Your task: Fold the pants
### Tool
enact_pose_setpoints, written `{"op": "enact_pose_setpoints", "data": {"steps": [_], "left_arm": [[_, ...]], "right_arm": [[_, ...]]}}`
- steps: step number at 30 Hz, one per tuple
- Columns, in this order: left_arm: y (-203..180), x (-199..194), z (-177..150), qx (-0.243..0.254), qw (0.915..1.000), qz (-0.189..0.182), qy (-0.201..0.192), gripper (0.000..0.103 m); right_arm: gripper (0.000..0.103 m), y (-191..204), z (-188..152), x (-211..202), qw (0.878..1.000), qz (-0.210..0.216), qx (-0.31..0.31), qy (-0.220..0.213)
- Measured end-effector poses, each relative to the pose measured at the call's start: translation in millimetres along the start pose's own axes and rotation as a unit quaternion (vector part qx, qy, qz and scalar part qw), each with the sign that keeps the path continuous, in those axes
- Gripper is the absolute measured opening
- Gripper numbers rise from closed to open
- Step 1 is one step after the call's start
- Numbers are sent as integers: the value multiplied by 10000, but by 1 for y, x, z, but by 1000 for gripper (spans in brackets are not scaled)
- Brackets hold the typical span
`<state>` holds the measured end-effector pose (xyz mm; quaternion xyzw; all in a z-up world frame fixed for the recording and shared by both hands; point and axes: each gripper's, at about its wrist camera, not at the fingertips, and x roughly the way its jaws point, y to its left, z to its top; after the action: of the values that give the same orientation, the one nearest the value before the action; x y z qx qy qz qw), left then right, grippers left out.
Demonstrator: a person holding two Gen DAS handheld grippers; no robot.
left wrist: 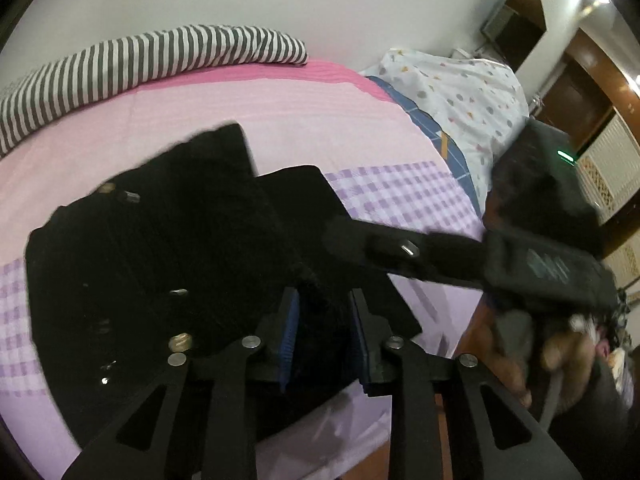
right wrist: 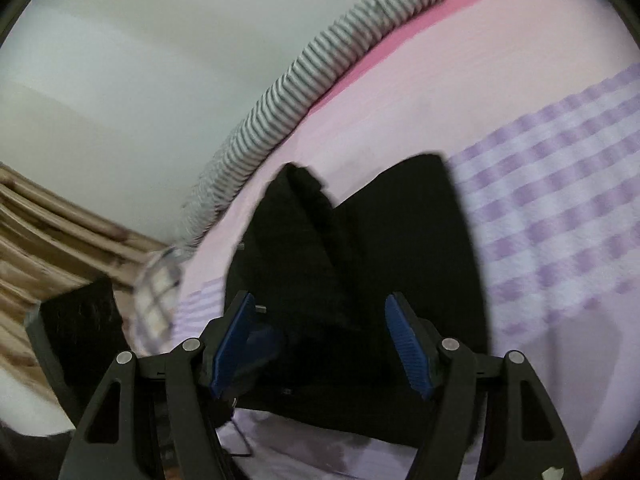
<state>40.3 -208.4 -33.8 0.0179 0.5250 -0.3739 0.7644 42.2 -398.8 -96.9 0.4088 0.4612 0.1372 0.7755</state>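
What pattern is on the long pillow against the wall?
Dark grey and white stripes on the long pillow, clearest in the left wrist view.

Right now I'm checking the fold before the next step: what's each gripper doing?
Left gripper: open, narrow gap, over the black pants, gripping nothing.
Right gripper: open wide, above the pants, empty.

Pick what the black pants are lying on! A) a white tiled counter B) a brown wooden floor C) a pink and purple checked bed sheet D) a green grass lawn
C: the black pants lie spread on the pink and purple checked bed sheet, which shows around them in both wrist views.
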Motion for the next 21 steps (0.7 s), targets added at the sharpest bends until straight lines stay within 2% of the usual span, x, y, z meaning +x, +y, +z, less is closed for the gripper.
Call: {"op": "enact_pose_setpoints", "data": {"steps": [3, 6, 9, 13, 15, 17, 21], "left_arm": [[8, -18, -8, 13, 10000, -54, -12, 30], [28, -39, -11, -177, 9997, 72, -156, 34], [58, -60, -13, -449, 9971, 411, -453, 39], [101, -67, -20, -798, 9907, 968, -528, 40], [117, -64, -24, -974, 9884, 1070, -467, 40], [130, -59, -28, -1146, 9879, 980, -375, 40], [134, -51, -31, -1054, 9887, 998, -370, 40]], "right_arm": [[66, -8, 4, 15, 9997, -34, 89, 236], [66, -14, 5, 26, 9988, -65, 112, 471], [66, -18, 7, 35, 9981, 80, 105, 598], [67, -13, 19, 51, 9958, 374, -28, 832], [67, -7, 23, 60, 9931, 558, -113, 1028], [67, -2, 22, 68, 9906, 626, -195, 1200], [53, -2, 27, 82, 9907, 583, -204, 1215]]}}
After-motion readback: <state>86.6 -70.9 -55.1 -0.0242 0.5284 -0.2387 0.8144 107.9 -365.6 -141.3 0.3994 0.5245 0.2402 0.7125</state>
